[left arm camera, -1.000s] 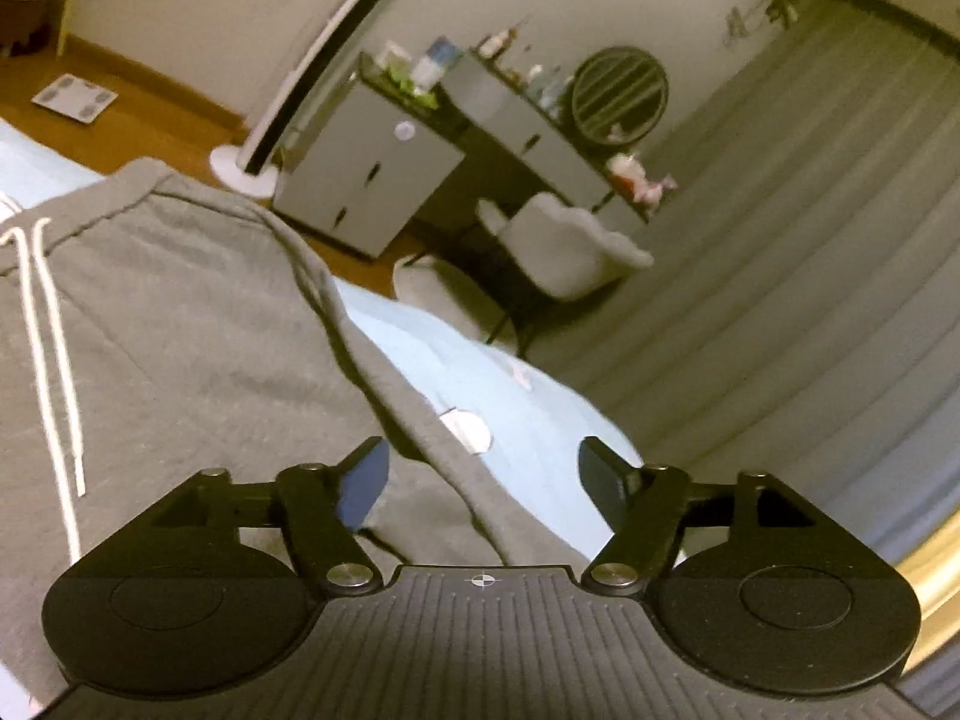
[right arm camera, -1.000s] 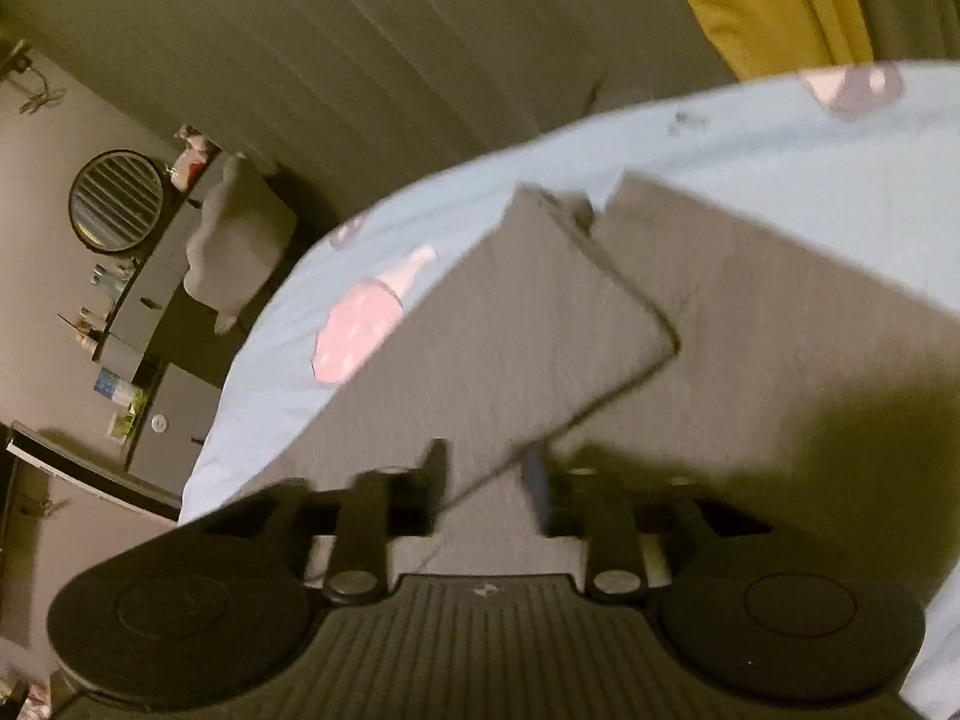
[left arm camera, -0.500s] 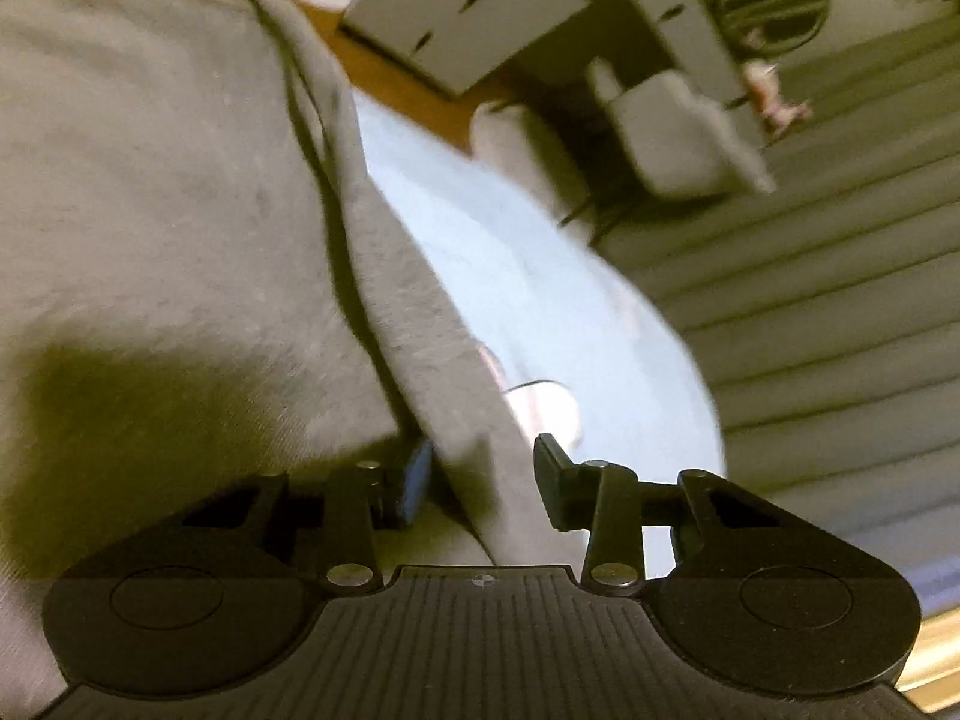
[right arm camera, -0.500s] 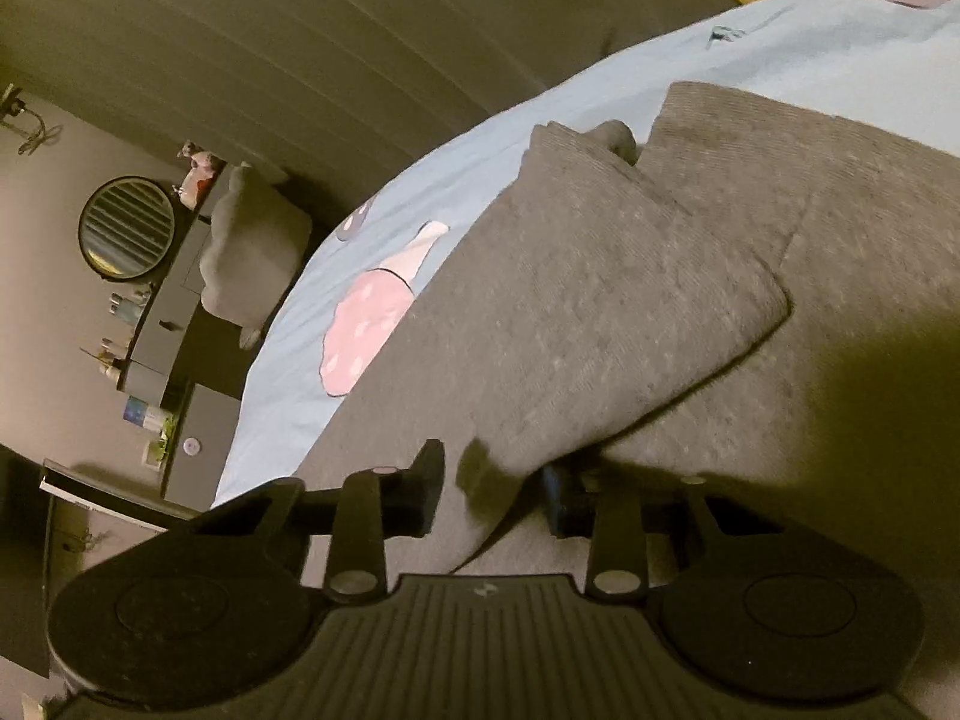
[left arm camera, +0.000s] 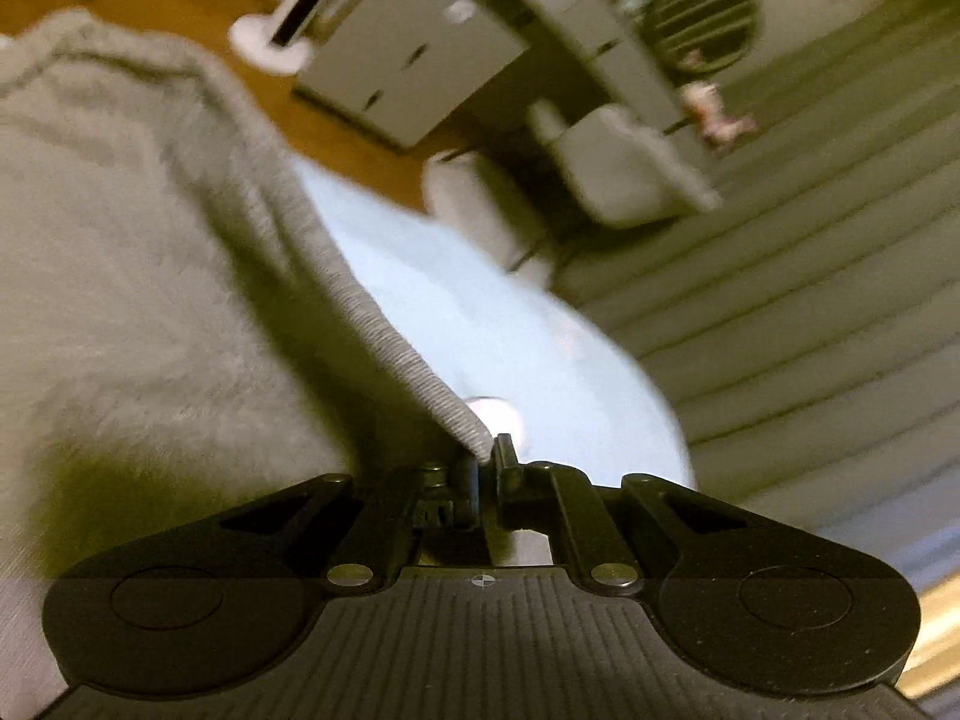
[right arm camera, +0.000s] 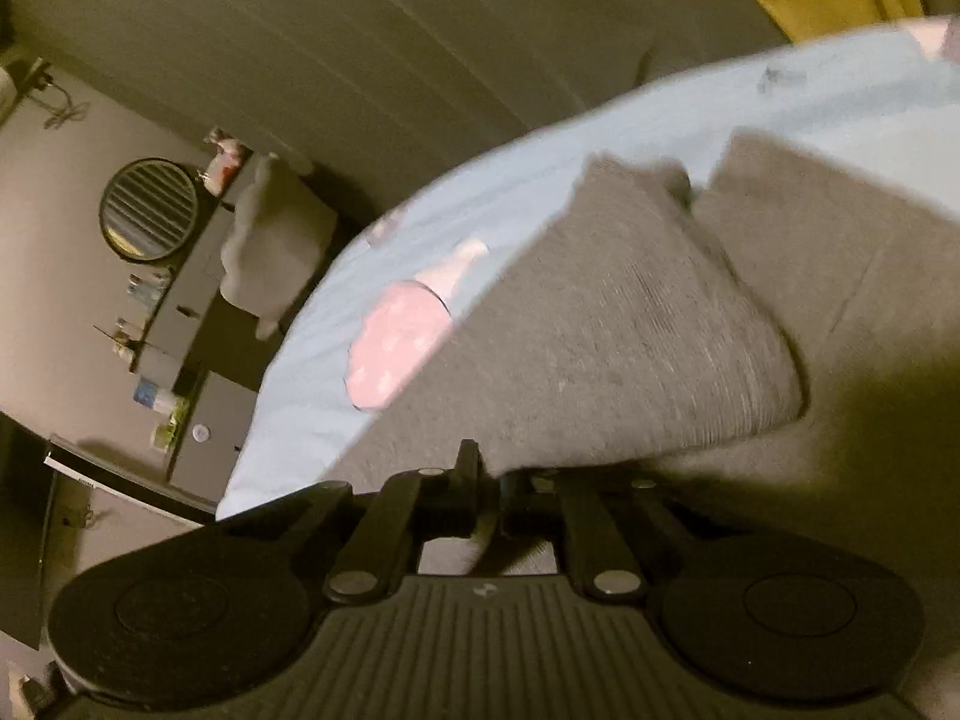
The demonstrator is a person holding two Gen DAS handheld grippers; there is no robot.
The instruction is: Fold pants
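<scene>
Both grippers' fingers [left arm camera: 485,468] [right arm camera: 489,480] have closed, pinching the pants [right arm camera: 630,348] edge

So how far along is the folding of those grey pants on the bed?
Early on. The pants lie spread on the blue sheet, with one leg lying across the other. In hand: the left gripper is shut on a side edge, the right gripper on the upper leg's fabric. The main folds are left.

Grey cabinet [left arm camera: 414,60], round mirror [left arm camera: 708,18], wooden floor [left arm camera: 198,6], pleated grey curtain [left arm camera: 810,276].
</scene>
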